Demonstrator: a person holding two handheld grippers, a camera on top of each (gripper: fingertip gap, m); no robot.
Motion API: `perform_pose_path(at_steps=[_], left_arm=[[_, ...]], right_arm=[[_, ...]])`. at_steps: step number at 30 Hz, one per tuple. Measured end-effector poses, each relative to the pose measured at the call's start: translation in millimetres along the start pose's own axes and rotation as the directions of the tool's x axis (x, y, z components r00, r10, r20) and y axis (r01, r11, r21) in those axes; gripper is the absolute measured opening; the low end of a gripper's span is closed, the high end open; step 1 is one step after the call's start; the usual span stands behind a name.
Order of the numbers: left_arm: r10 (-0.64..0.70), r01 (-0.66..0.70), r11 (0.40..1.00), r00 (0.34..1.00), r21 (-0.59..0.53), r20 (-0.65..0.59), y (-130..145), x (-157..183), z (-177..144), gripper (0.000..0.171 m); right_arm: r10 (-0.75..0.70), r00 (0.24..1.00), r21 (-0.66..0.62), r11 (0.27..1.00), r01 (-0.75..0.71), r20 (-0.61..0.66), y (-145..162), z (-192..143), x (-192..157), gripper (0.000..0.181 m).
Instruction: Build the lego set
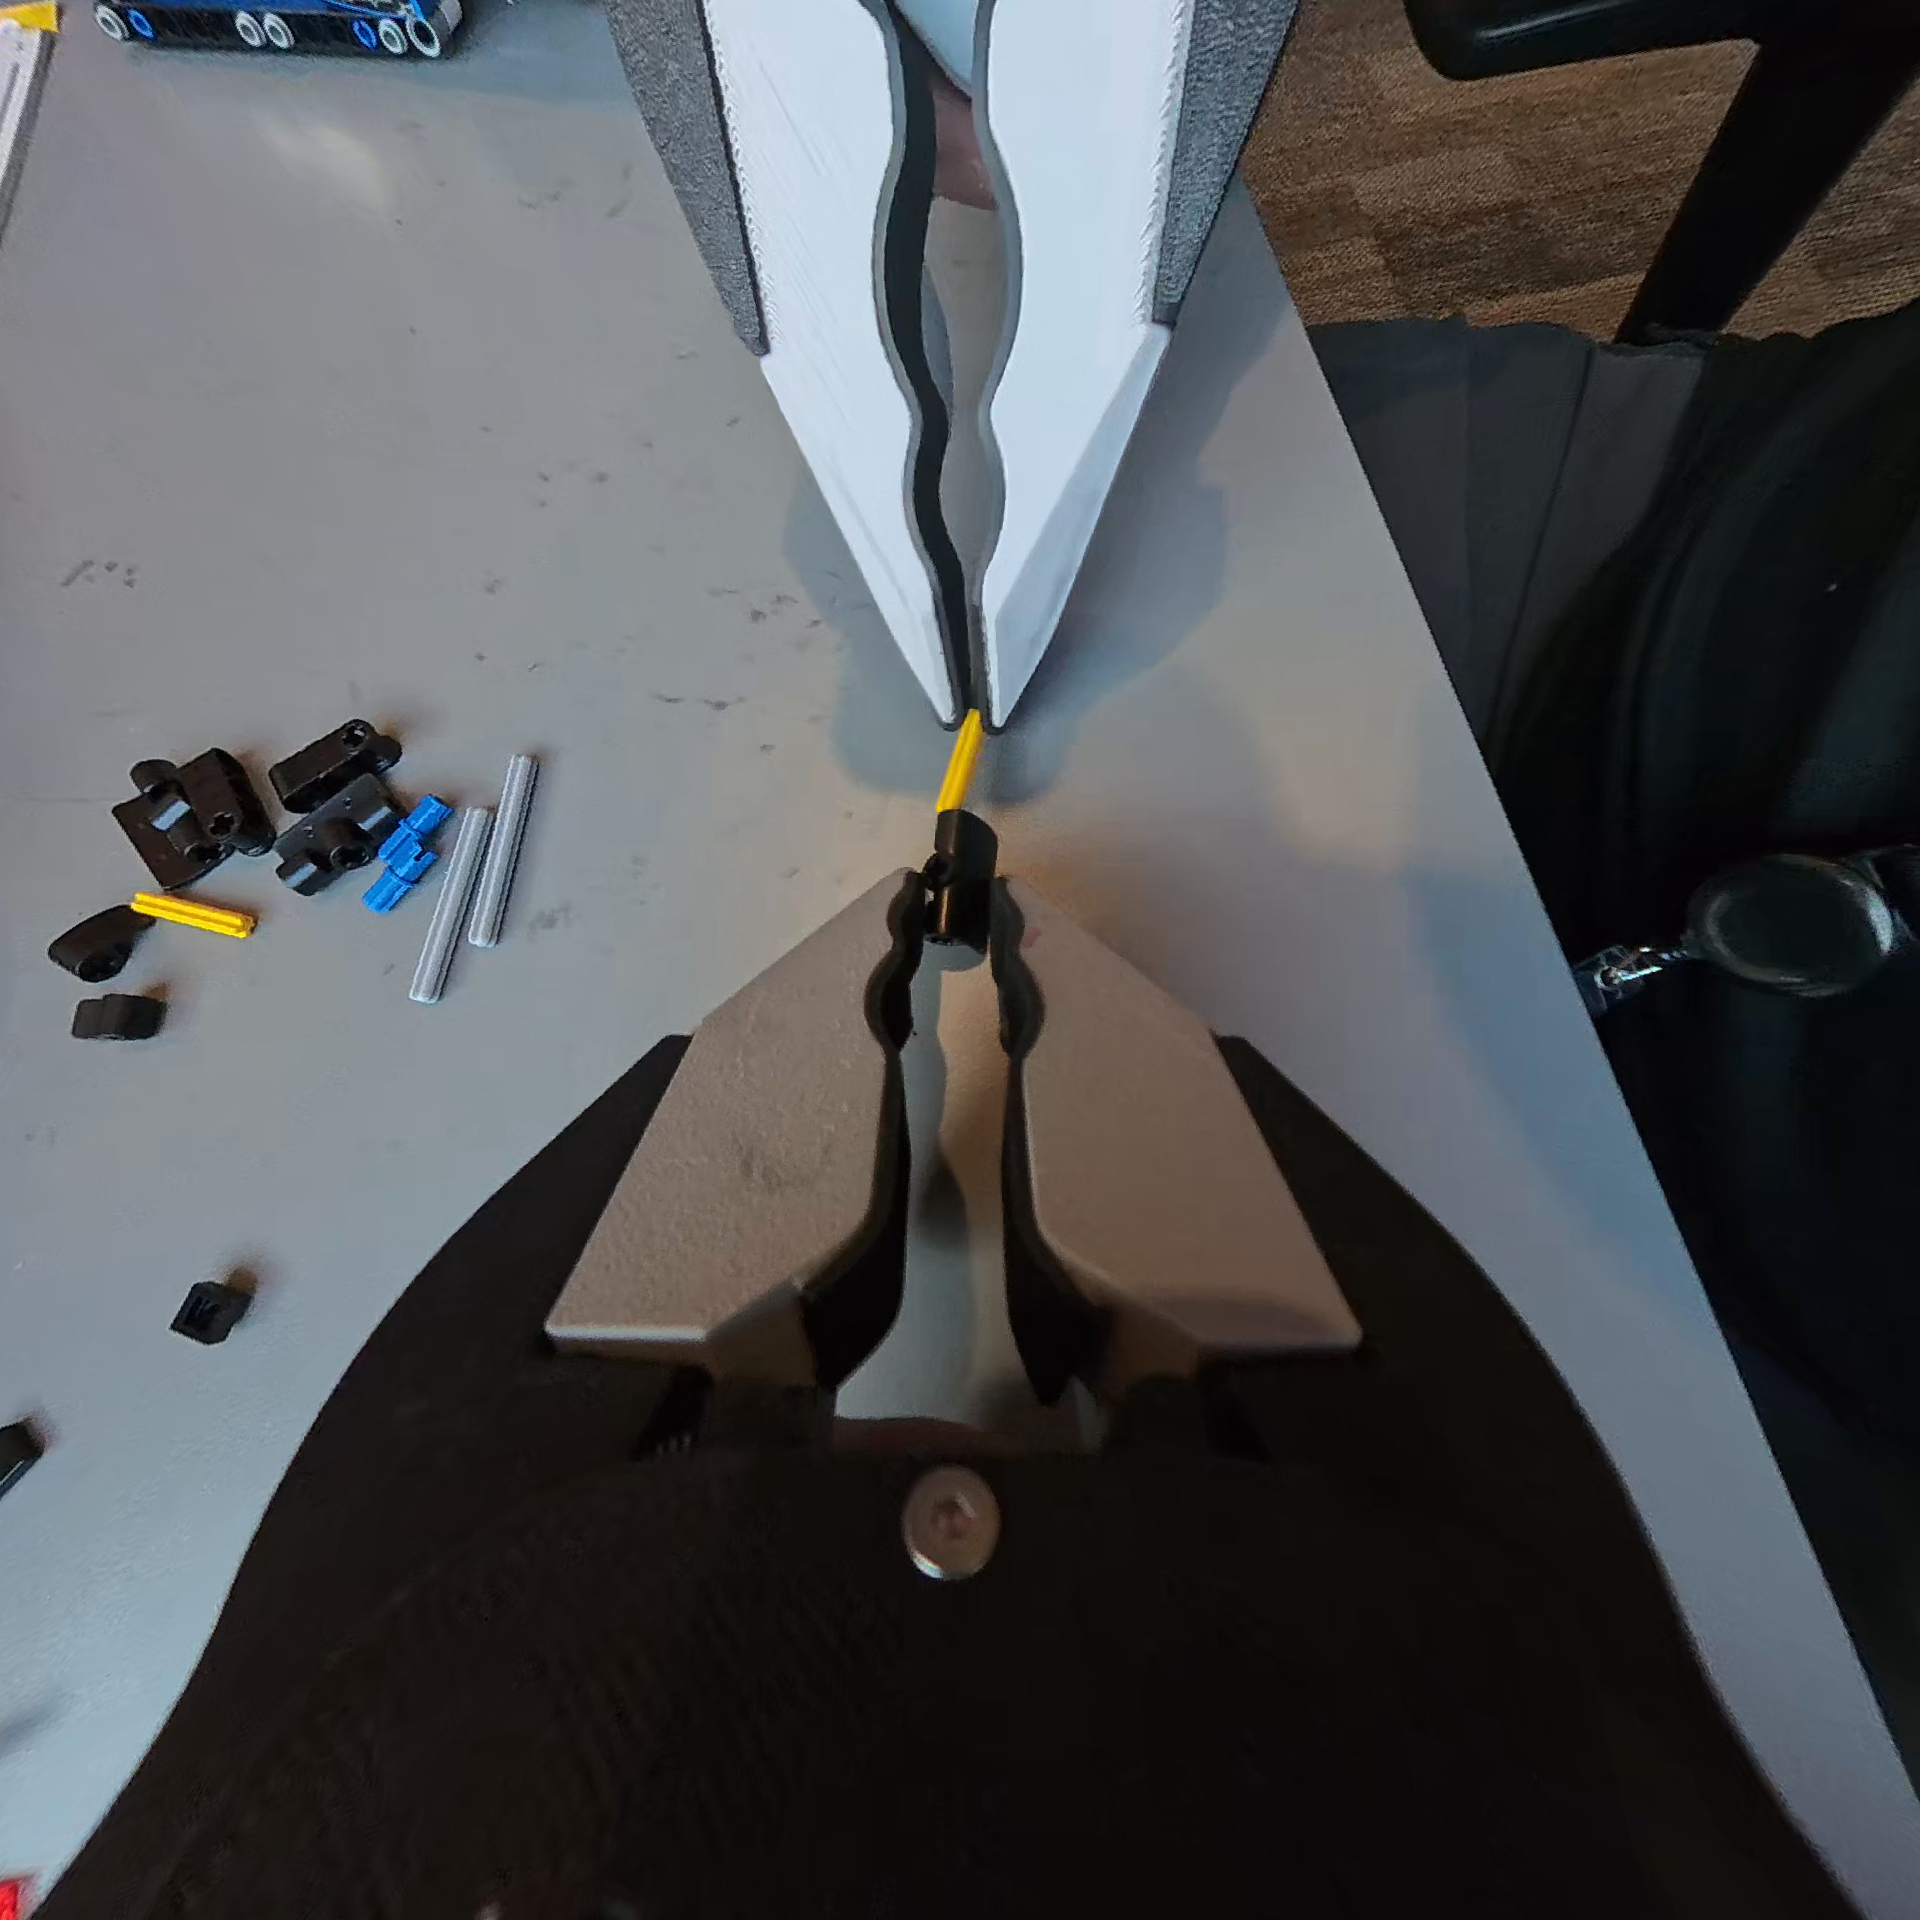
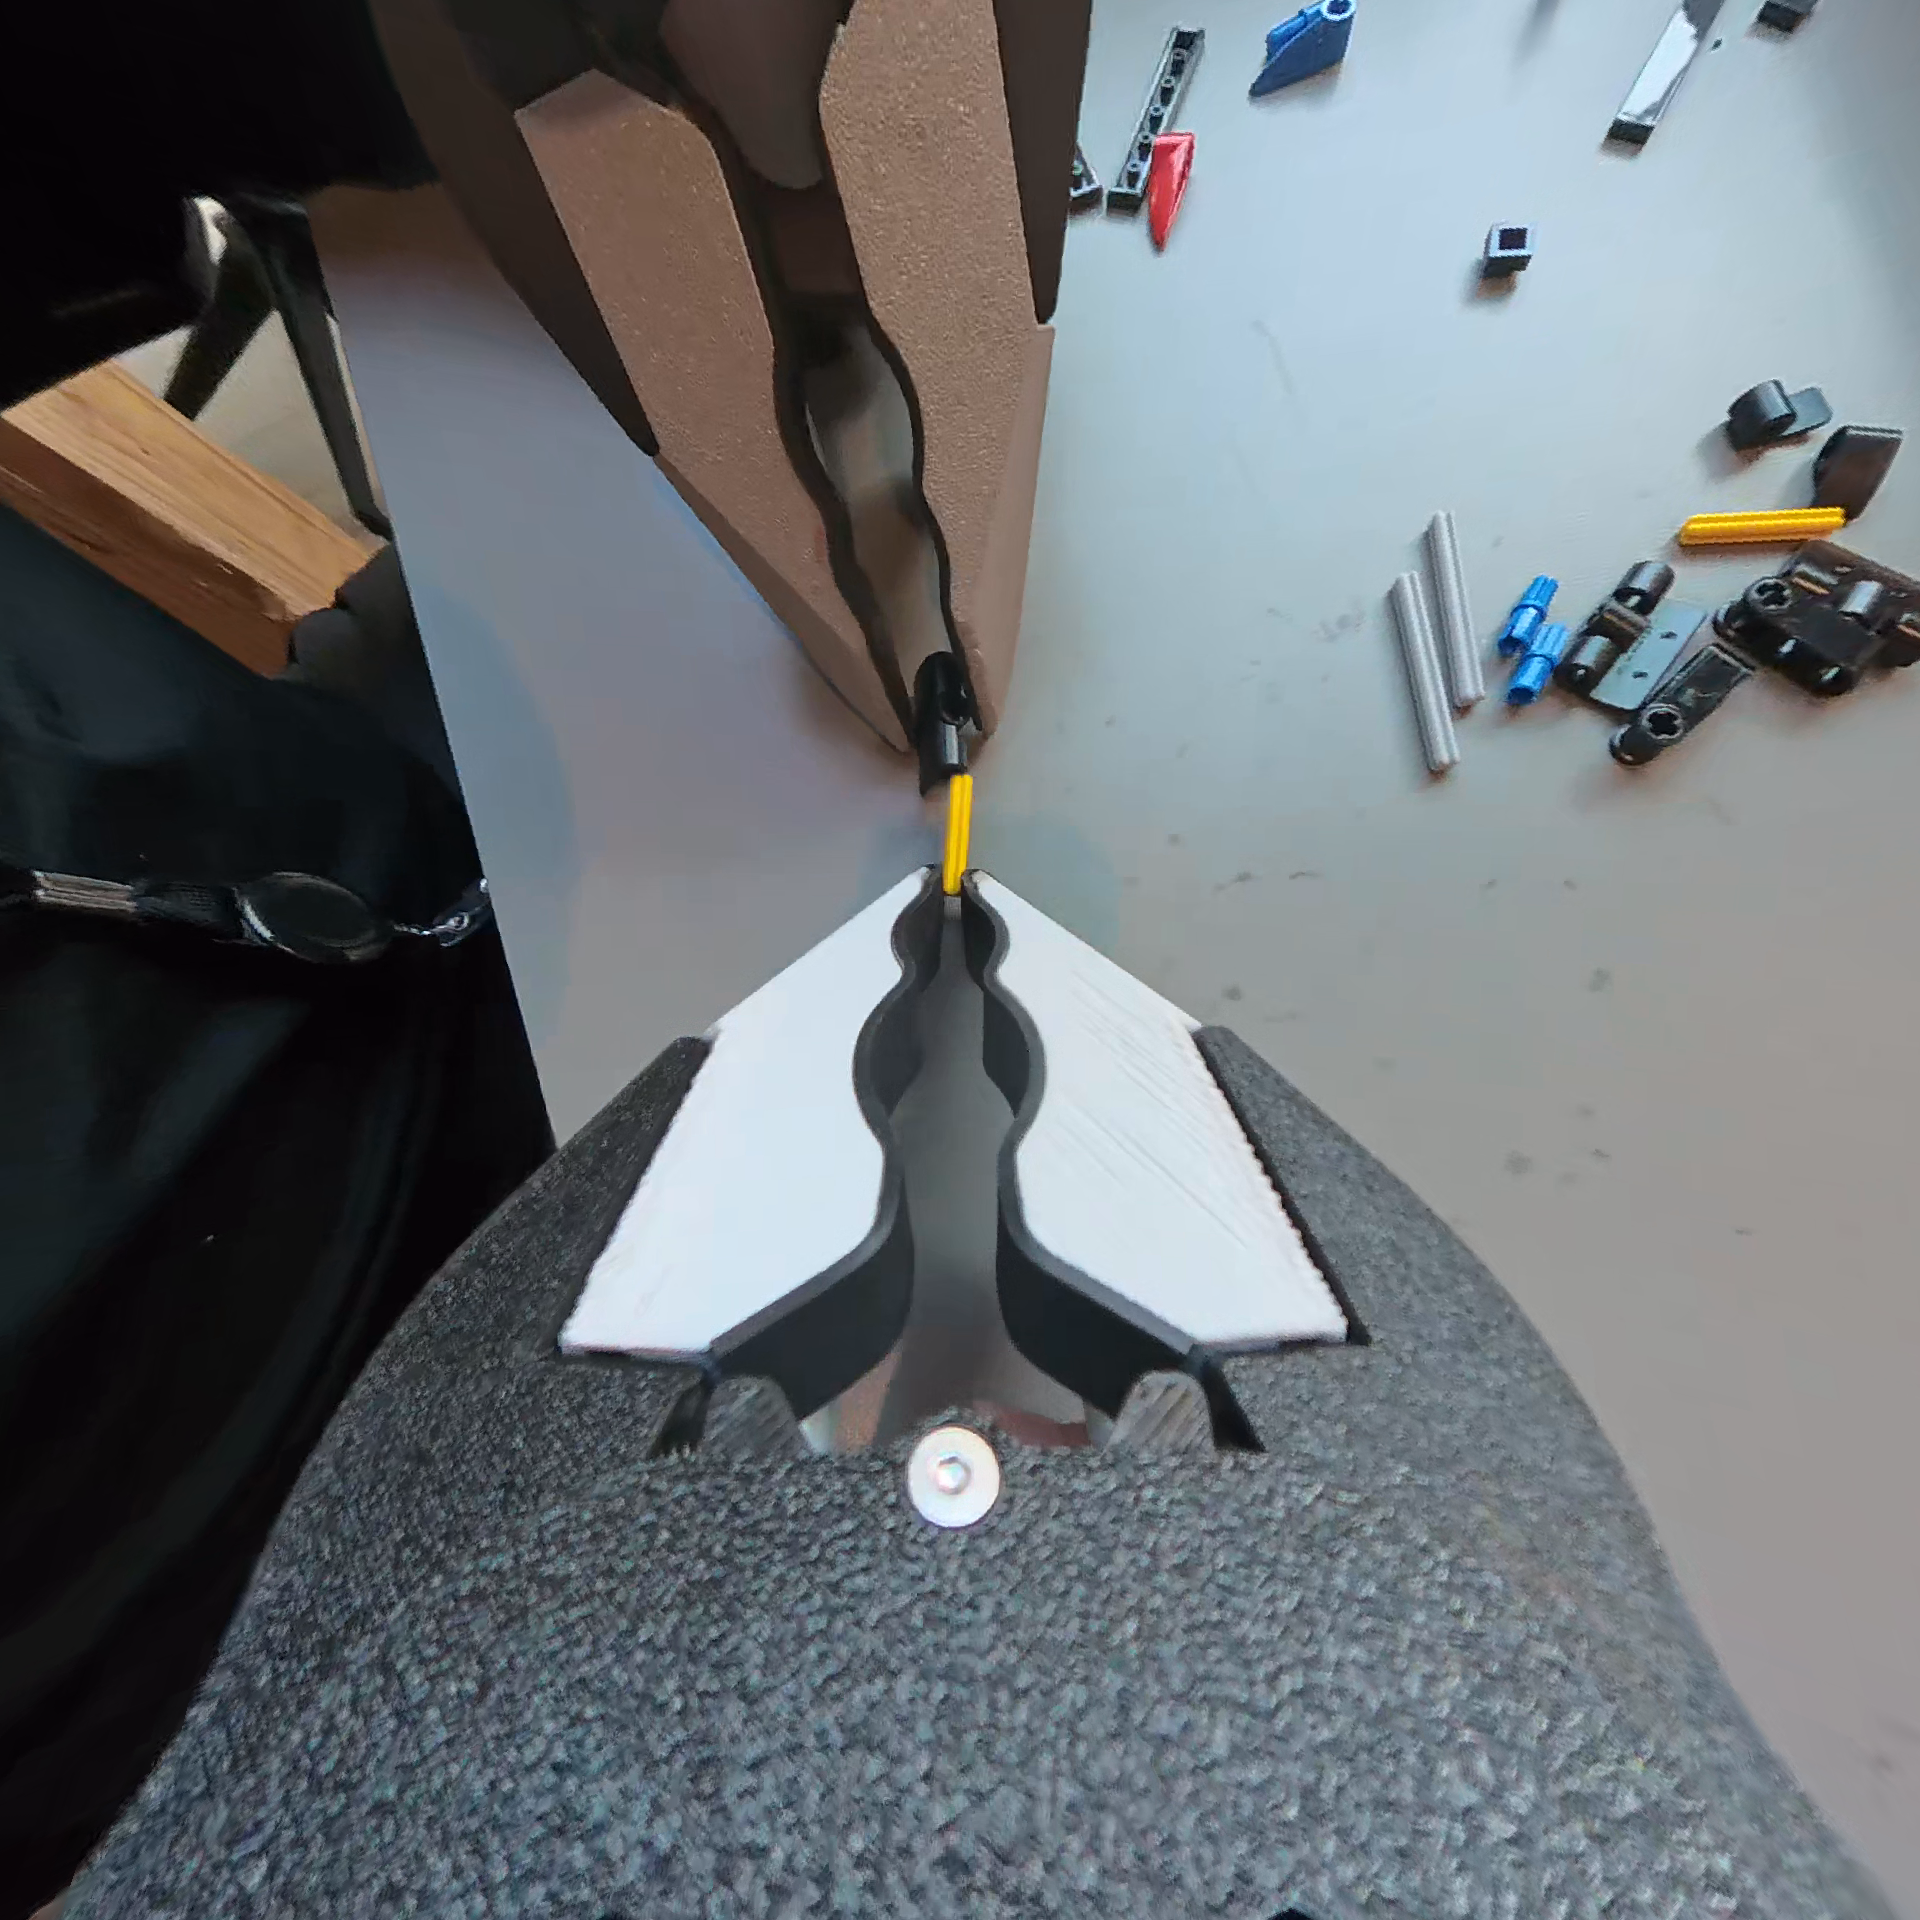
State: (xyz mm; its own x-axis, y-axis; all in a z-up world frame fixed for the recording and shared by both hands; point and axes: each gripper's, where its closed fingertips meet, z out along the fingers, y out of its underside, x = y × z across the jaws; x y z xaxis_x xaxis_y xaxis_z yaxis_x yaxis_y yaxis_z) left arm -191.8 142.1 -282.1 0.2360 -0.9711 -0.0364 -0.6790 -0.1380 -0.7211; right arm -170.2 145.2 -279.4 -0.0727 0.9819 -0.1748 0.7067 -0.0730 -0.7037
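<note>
The left claw (image 1: 954,904), with grey-beige fingers, is closed on a small black plastic cylindrical connector (image 1: 962,871), which is pinched at the very fingertips with its free end left exposed. Facing it tip to tip, the right claw (image 2: 948,883), with white fingers lined in black, is closed on a thin yellow plastic cross-shaped axle (image 2: 956,833), of which only a short length is seen past the tips. The axle's far end is met by the connector's open end, and the two pieces are held in one straight line above the grey tabletop (image 1: 520,468), close to its edge; this alignment is judged to serve pushing the axle into the connector's hole, though how deep it is seated cannot be told. Each piece is gripped near its back so that the joint is kept clear of the fingers. Further out on the tabletop, well apart from both claws, a loose group of spare parts is laid out: two light grey straight axles (image 2: 1439,649) side by side, blue pins (image 2: 1529,639) just beside them, a cluster of black joint pieces (image 2: 1766,644), and a second yellow axle (image 2: 1761,526) touching a black curved piece (image 2: 1855,468). Beyond these, a red wedge-shaped piece (image 2: 1171,182) and a blue angled piece (image 2: 1299,47) are seen near the far edge.
</note>
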Motion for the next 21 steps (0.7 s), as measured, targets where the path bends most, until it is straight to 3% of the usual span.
perform_pose_path(at_steps=[14, 21], left_arm=[[-0.075, 0.075, 0.997, 0.997, -0.003, -0.031, -0.2, 2.0, 0.3, 0.009], [-0.096, 0.095, 0.995, 0.995, -0.005, -0.028, 0.5, 0.2, -1.1, 0.024]], right_arm=[[-0.156, 0.978, -0.024, 0.988, 0.154, -0.136, 3.9, -1.3, 8.5, 0.002], [-0.196, 0.966, -0.011, 0.980, 0.197, -0.166, -1.8, -8.1, 8.8, 0.002]])
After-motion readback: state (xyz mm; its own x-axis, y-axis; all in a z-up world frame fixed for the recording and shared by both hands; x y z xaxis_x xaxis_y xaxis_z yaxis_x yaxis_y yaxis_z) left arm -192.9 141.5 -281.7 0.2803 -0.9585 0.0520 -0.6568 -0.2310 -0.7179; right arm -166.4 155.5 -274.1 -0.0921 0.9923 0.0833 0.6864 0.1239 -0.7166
